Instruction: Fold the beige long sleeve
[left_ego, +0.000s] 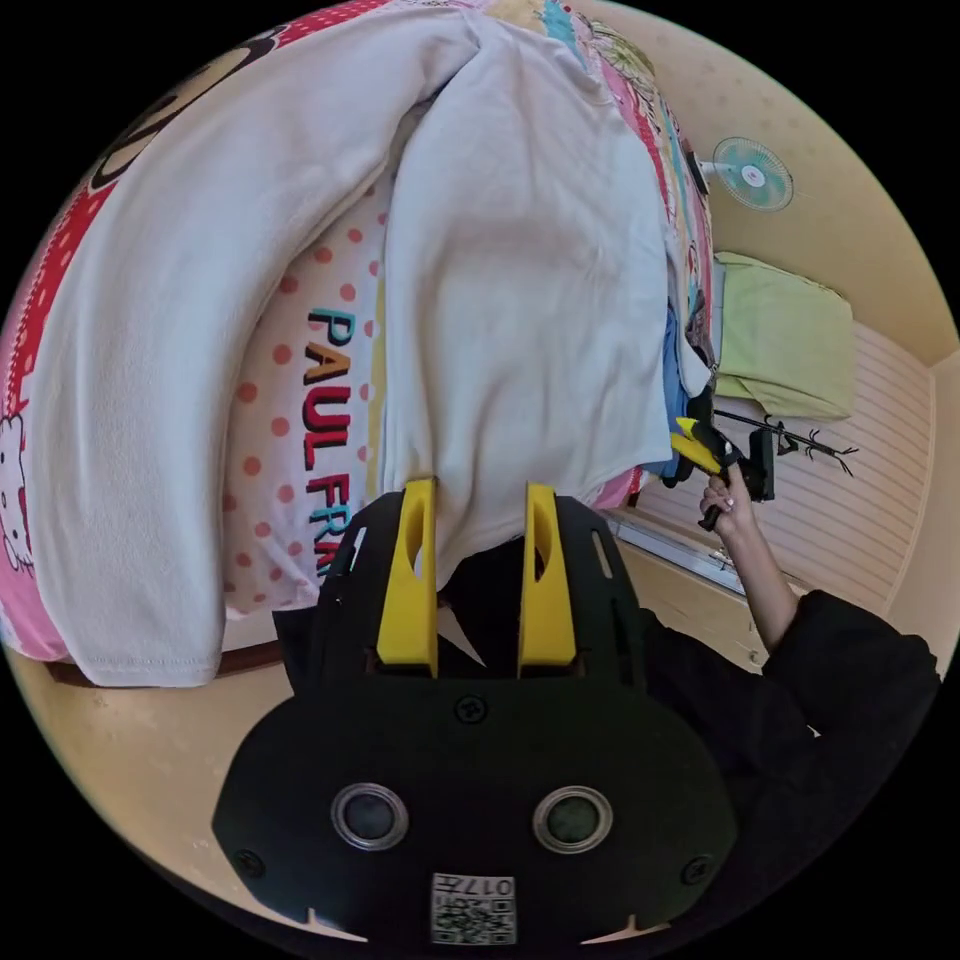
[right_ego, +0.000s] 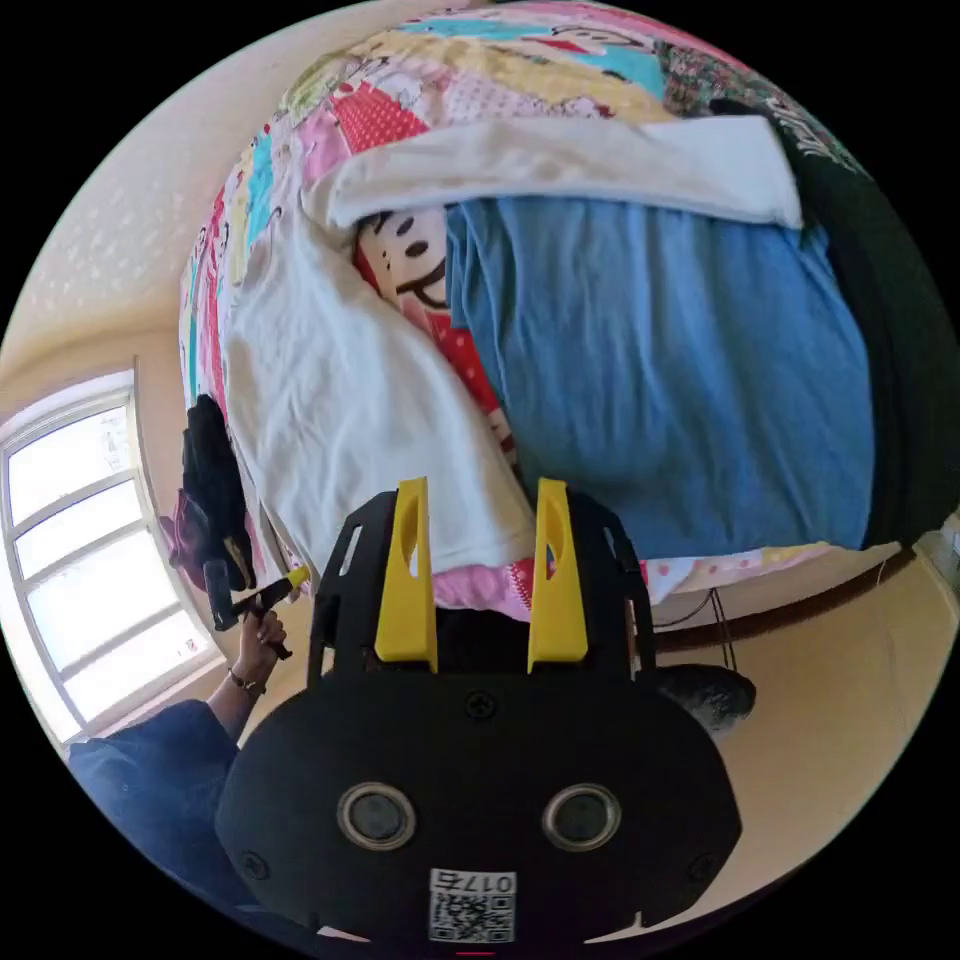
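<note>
**Hem in reach on both corners, fold not started**

Beige long sleeve (left_ego: 520, 300) lies spread on the bed (left_ego: 330, 400), over the cartoon-print cover, hem hanging at the bed edge toward me. One sleeve (left_ego: 170, 400) curves off along the side in my left gripper view. In the right gripper view the other sleeve (right_ego: 560, 160) stretches across the top, over a blue garment (right_ego: 680, 400) lying next to the shirt.

My left hand-held gripper (left_ego: 478, 500): jaws apart, hem corner dipping down between them. Cloth sits in the gap, I see no pinch on it. My right hand-held gripper (right_ego: 482, 510): jaws also apart, at the other hem corner; shirt edge sits just above the tips, pink cover showing between them. Not gripping either.

From each view I can spot the opposite tool at the far corner, but too small to read its jaws there.

Step, as I judge it: lining up on both bottom corners to grab the hem. Next move calls for closing both tools on the beige layer alone, no bed cover or blue garment caught, then lifting evenly so the body folds flat. Sleeves are splayed out, likely need tucking in first or after.
</note>
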